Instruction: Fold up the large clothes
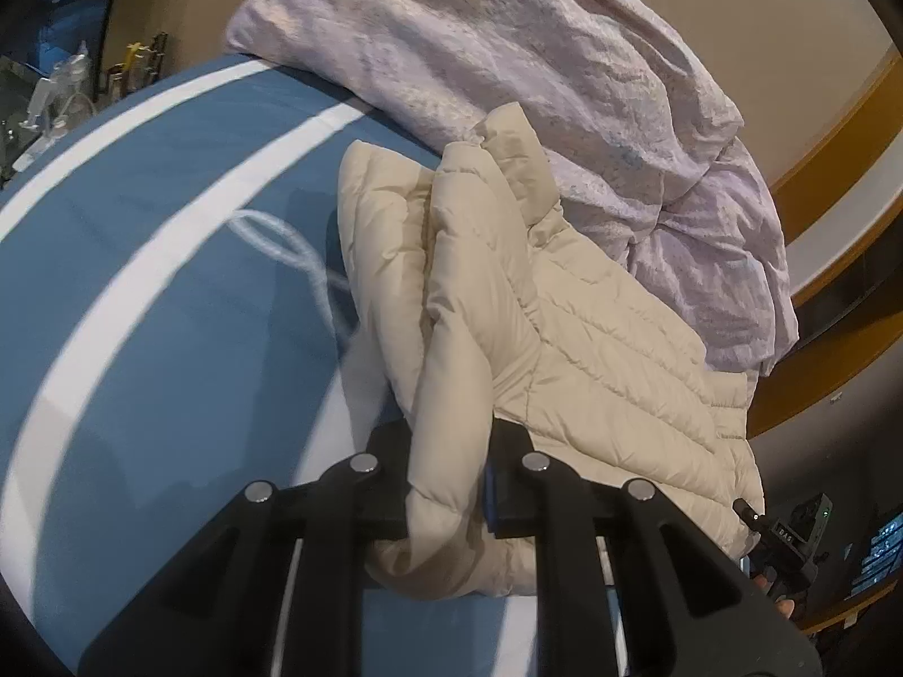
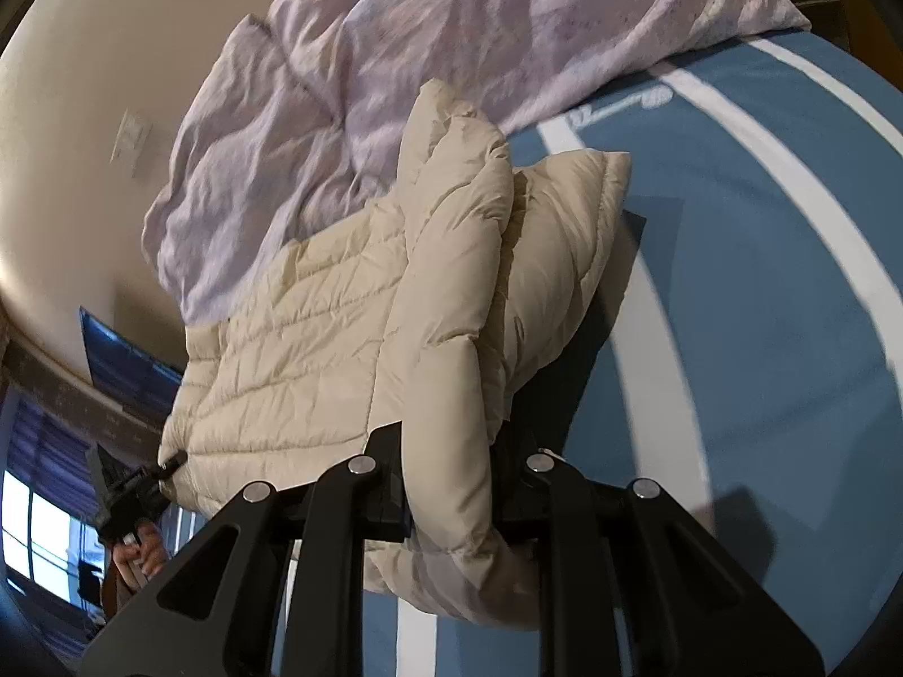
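Note:
A cream quilted puffer jacket (image 1: 564, 338) lies on a blue bed cover with white stripes (image 1: 141, 293). My left gripper (image 1: 448, 485) is shut on a folded edge of the jacket, which bulges between its fingers. My right gripper (image 2: 451, 485) is shut on the jacket's (image 2: 316, 350) opposite edge. Each gripper shows small at the far edge of the jacket in the other's view: the right one in the left wrist view (image 1: 756, 524), the left one in the right wrist view (image 2: 163, 462).
A crumpled lilac blanket (image 1: 536, 73) is heaped on the bed behind the jacket, also in the right wrist view (image 2: 395, 56). A white string loop (image 1: 282, 242) lies on the cover. Cluttered items (image 1: 68, 90) stand at the far left. A beige wall is behind.

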Demonstrator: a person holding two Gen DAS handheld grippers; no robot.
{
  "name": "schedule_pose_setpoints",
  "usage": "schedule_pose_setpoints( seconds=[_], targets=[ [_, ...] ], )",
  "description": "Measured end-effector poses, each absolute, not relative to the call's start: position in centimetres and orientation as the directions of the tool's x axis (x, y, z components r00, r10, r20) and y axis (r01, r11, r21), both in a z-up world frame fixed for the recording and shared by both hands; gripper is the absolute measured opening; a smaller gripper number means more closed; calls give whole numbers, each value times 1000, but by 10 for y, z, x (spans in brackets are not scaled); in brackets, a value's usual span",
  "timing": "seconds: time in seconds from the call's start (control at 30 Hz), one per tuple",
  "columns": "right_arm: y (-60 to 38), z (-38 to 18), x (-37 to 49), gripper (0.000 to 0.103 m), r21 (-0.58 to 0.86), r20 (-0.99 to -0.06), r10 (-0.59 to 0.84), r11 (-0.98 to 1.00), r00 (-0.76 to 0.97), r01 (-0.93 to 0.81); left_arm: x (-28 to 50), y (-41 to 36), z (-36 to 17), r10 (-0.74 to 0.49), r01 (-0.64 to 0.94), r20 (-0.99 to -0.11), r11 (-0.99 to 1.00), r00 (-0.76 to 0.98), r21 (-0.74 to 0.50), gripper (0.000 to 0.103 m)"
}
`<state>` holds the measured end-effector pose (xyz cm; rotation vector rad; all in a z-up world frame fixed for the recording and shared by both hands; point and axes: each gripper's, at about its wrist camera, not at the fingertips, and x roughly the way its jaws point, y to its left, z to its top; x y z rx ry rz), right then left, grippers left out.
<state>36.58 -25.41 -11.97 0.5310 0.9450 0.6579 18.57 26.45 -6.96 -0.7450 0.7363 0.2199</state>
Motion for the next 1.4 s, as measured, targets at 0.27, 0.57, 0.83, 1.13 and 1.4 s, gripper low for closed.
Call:
schedule_pose_setpoints(
  seconds=[0.27, 0.57, 0.83, 1.13, 1.4],
  targets=[
    [-247, -123, 321, 19, 651, -565, 707, 698, 425, -297, 128, 266, -70, -62, -429, -679, 732, 731, -529, 17],
    [-238, -112, 298, 31, 494, -637, 560, 824, 529, -278, 112, 264, -87, -63, -455, -701, 718, 711, -526, 29],
    [-214, -70, 284, 54, 360, -575, 456, 887, 679, -291, 117, 264, -93, -71, -469, -706, 700, 705, -538, 69],
    [-164, -51, 270, 54, 198, -498, 336, 942, 799, -272, 122, 260, -96, -60, -487, -706, 684, 705, -544, 75],
    [-149, -52, 273, 54, 205, -503, 417, 908, 757, -364, 126, 263, -100, -53, -508, -719, 672, 693, -539, 75]
  ],
)
